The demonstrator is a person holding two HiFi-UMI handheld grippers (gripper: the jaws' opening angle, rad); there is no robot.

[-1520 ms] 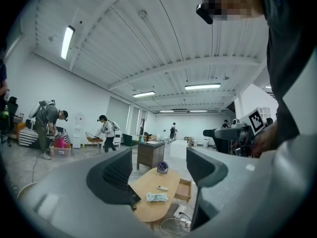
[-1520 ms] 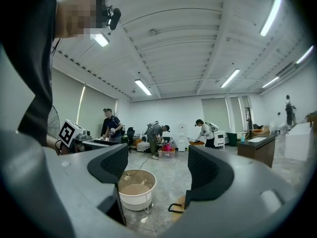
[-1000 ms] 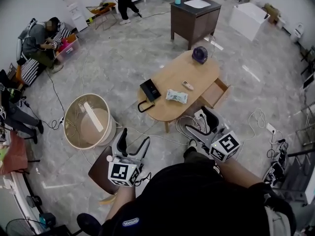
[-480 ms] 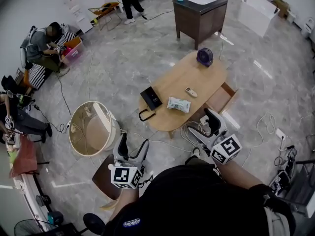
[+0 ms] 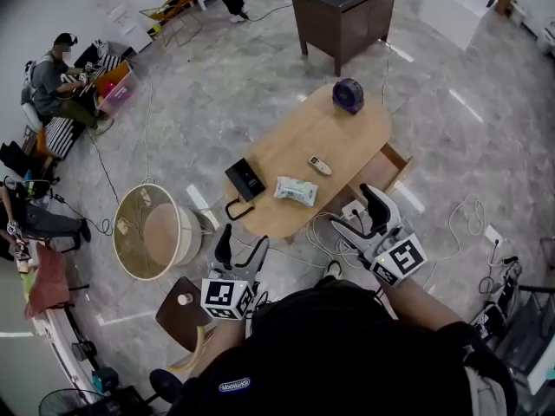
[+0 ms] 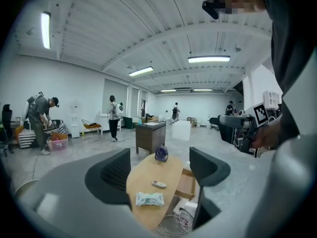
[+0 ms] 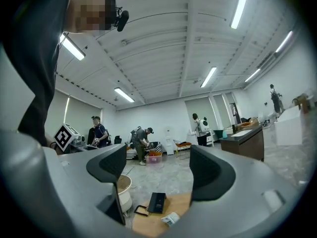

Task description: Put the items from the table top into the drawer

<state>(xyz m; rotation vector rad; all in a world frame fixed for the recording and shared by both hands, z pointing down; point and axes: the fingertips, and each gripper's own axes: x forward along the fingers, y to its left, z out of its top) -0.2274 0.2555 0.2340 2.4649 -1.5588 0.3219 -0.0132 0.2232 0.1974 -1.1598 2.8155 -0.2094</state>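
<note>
The table [image 5: 334,133] lies ahead of both grippers, its open drawer [image 5: 384,168] just beyond the right gripper [image 5: 357,215]. On it, beyond the left gripper [image 5: 241,241], sit a case [image 5: 245,179], wipes [image 5: 296,191], a fan [image 5: 349,95] farthest off, and a remote [image 5: 320,165]. Both grippers gape, holding nothing.

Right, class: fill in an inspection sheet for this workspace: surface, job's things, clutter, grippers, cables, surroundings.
Surface: oval light wooden table, wooden drawer open at its side.
Job's things: round purple fan, small white remote, white wipes pack, black case with strap, all on top.
Clutter: nothing seen.
Grippers: left gripper and right gripper both open, empty, short of the table.
Cables: white power strip and loose leads on the floor by the drawer.
Surroundings: round beige basket, dark cabinet, people near the wall.
</note>
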